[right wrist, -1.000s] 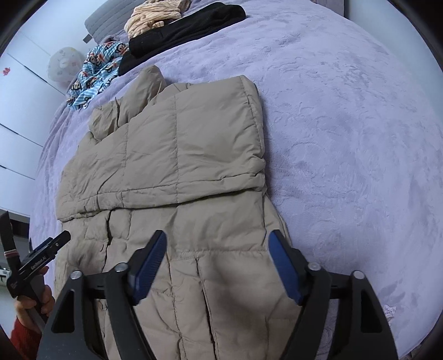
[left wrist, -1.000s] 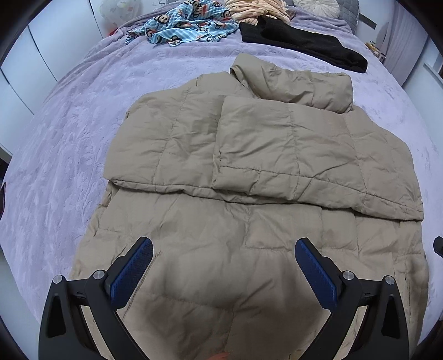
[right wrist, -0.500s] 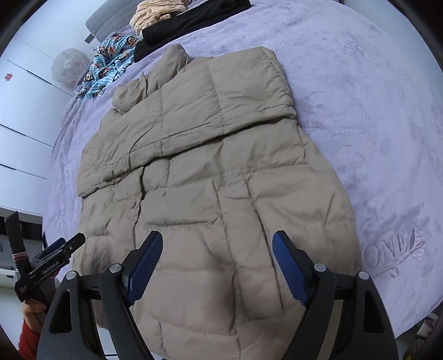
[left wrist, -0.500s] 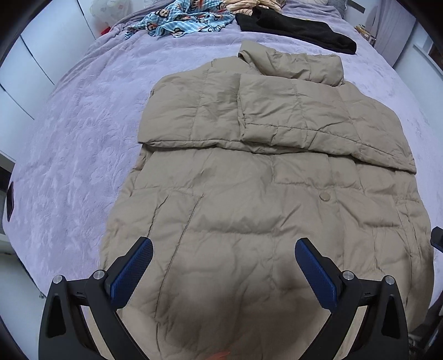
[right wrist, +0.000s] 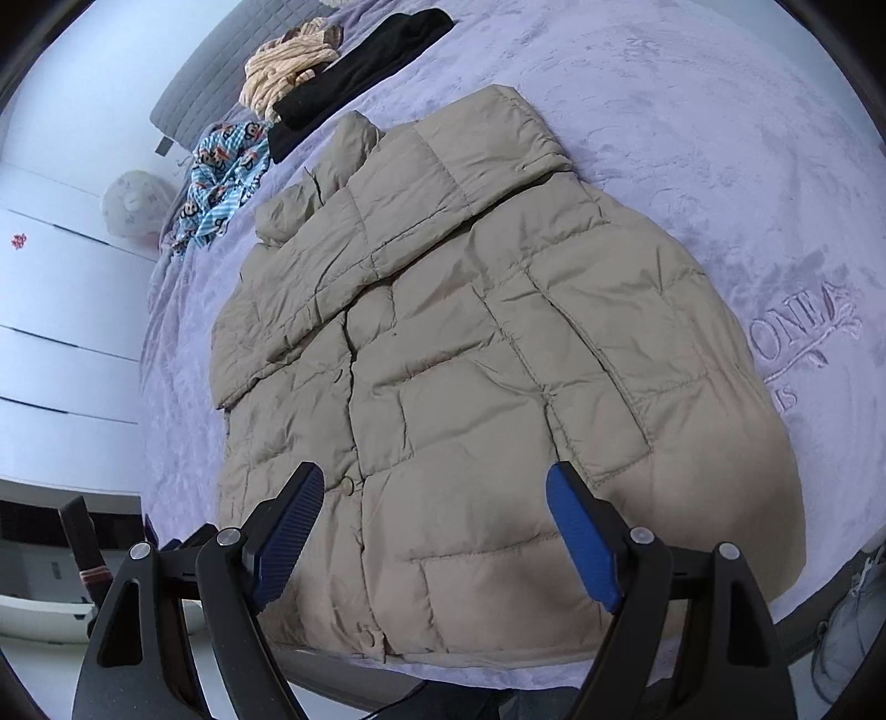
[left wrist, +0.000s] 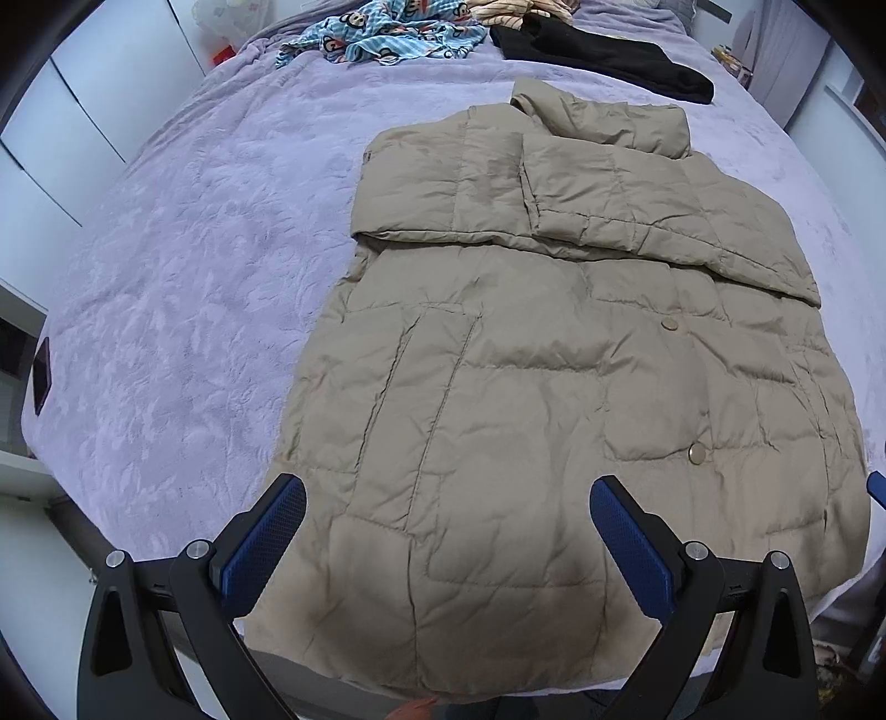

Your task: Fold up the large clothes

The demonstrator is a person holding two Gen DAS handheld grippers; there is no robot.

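Note:
A beige quilted puffer jacket (left wrist: 554,387) (right wrist: 470,376) lies flat on a lilac bedspread, both sleeves folded across its chest and its collar toward the far end. The hem reaches the bed's near edge. My left gripper (left wrist: 448,531) hovers above the hem's left part, blue pads wide apart and nothing between them. Over the hem's middle, near the snap placket, my right gripper (right wrist: 437,526) hangs open and empty. The left gripper's tip shows dark at the lower left of the right wrist view.
At the bed's far end lie a blue cartoon-print garment (left wrist: 382,39), a black garment (left wrist: 603,55) and a striped cream one (right wrist: 288,72). White wardrobe doors (left wrist: 83,94) stand to the left. The lilac bedspread (left wrist: 177,288) spreads bare left of the jacket; floor lies below its near edge.
Both grippers have drawn back from the folded sleeves toward the jacket's hem and risen a little. The whole jacket and the bed's near edge have come into view. Both stayed open.

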